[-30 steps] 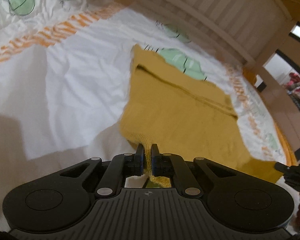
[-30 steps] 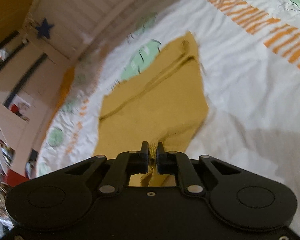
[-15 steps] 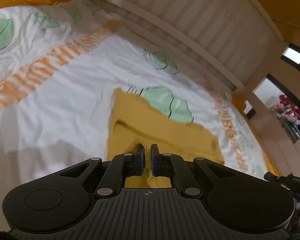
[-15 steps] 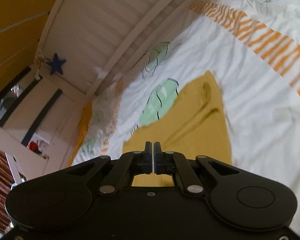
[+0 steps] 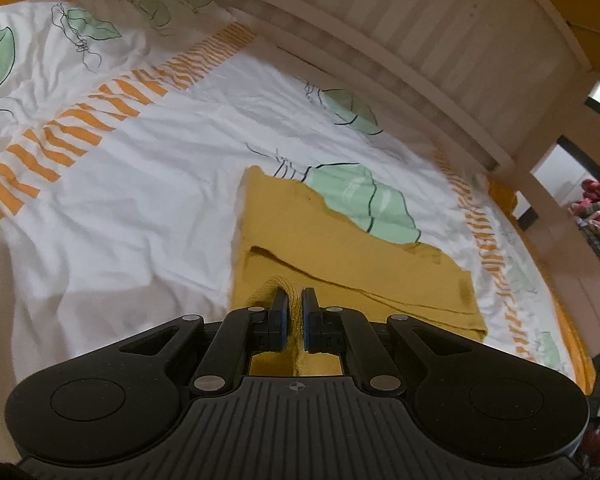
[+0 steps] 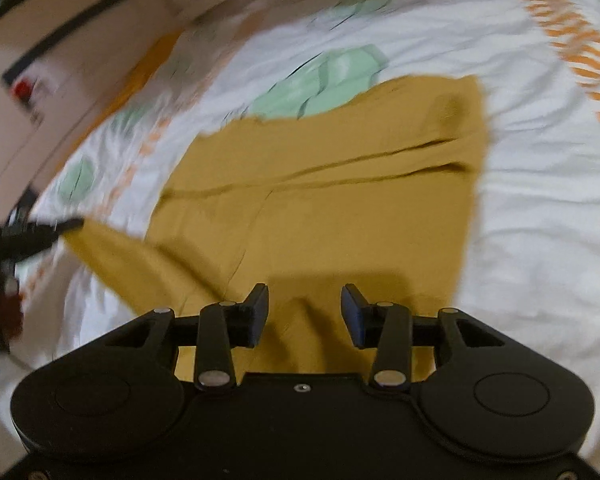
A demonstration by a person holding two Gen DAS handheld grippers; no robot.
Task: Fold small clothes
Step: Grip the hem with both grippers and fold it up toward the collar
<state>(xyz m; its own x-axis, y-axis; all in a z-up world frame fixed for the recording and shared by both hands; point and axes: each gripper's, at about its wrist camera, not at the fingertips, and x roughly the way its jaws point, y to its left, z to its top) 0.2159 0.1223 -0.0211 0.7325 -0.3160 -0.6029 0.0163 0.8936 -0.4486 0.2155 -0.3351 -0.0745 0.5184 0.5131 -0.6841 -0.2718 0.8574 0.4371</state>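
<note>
- A mustard-yellow garment (image 5: 340, 256) lies folded on a white bedsheet (image 5: 140, 200) printed with green leaves and orange stripes.
- The left gripper (image 5: 295, 304), at 6 o'clock in its own view, has its fingers pressed together, pinching a raised ridge of the garment's near edge.
- The right gripper (image 6: 304, 312) hovers over the garment; its jaws have just been opening and stand spread, with cloth below but nothing gripped.
- A slatted wooden bed rail (image 5: 440, 52) runs toward 1 o'clock.
</note>
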